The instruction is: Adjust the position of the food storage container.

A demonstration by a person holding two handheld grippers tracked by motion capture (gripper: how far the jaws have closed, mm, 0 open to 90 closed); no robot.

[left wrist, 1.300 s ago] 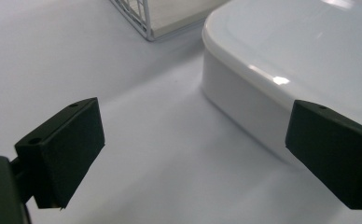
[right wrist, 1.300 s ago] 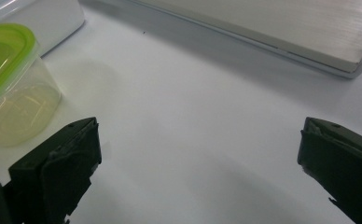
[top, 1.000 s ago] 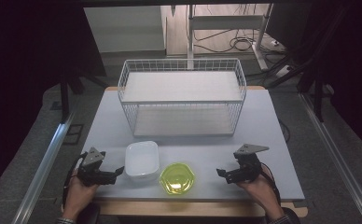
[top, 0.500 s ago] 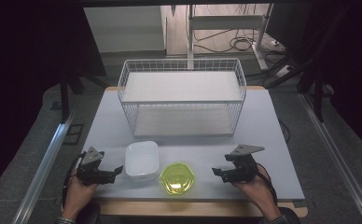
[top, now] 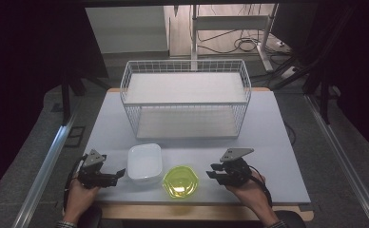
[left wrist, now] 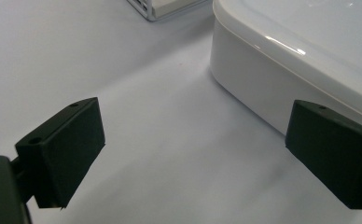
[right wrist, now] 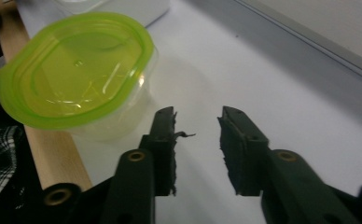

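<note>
Just left of the right gripper [top: 215, 171] sits the green-lidded tub [top: 180, 181], not touching. Jaws just been closing, nothing btwn them, small gap left. Left gripper [top: 118, 173] spread wide beside the white dish [top: 144, 163].

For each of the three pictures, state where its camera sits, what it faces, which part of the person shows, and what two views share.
High view: above the person's side, facing down on the table; both hands, both tongs.
Left gripper view: on the left tongs, facing the white dish; wide-apart jaws.
Right gripper view: on the right tongs, beside the green-lidded tub; empty jaws, just closing.
Shared: the dish in the high and left gripper views.
</note>
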